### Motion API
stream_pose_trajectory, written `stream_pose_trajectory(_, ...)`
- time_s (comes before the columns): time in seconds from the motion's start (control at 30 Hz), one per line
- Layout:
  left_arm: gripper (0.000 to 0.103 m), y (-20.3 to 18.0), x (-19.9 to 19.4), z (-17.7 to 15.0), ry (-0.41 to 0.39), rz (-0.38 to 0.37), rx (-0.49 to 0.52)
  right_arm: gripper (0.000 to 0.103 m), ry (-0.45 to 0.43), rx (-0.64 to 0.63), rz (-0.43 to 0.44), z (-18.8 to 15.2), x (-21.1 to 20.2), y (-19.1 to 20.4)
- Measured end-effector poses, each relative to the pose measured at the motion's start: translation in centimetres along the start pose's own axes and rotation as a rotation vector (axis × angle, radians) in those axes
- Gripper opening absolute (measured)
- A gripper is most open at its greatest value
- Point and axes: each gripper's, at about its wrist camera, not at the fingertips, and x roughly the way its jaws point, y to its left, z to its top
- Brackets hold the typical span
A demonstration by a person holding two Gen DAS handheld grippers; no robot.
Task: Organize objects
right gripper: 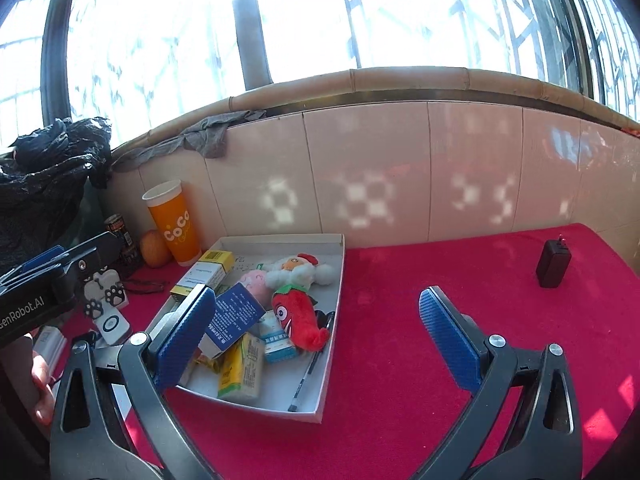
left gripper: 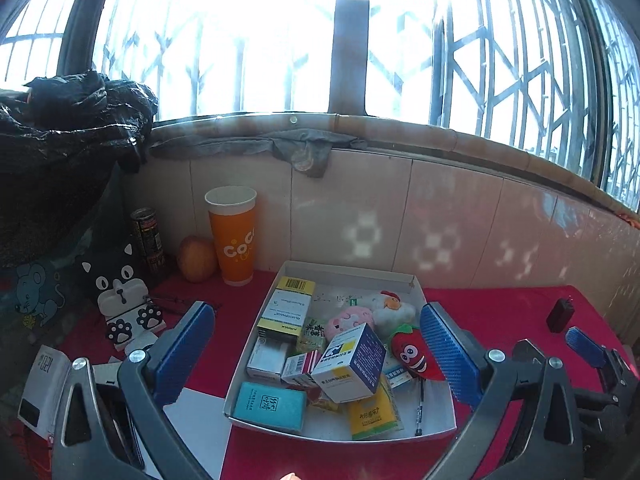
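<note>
Left gripper [left gripper: 316,344] hangs wide open over the white tray [left gripper: 436,432], a blue-and-white box [left gripper: 352,364] tilted atop the clutter beside the strawberry plush [left gripper: 414,354].

You've got a table under a red cloth [right gripper: 400,320], set against a tiled wall. On it sits a white tray [right gripper: 335,312], left of the middle. Behind the tray, by the wall, stand 1 orange cup [left gripper: 233,240], 1 round fruit [left gripper: 196,258] just beside it and 1 dark can [left gripper: 149,240] further left. A cat-shaped stand [left gripper: 124,300] sits in front of the can. A white sheet [left gripper: 196,420] lies at the tray's near left corner. Well apart, at the far right, lies 1 black plug adapter [right gripper: 554,258].
</note>
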Motion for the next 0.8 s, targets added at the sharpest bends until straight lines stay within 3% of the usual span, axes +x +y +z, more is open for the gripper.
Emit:
stream_pose_trajectory(0.27,0.103,-0.1,-3.2,-1.3,0.053,-0.012,0.054,0.103,-0.061,0.108,0.014,0.2,-6.4,-3.8)
stream_pose_trajectory(0.47,0.103,-0.6,-6.2,-3.2,0.044,-0.020,0.097,0.103,-0.147,0.147,-0.084,-0.1,-11.7,-6.2)
stream_pose_trajectory(0.6,0.103,-1.6,-7.3,-4.3,0.058,0.040,0.146,0.103,-0.190,0.173,-0.092,-0.7,-14.9,-7.3)
stream_pose_trajectory(0.8,0.103,-2.6,-9.3,-5.4,0.040,0.023,0.169,0.103,-0.294,0.184,-0.110,-0.9,-19.9,-7.9)
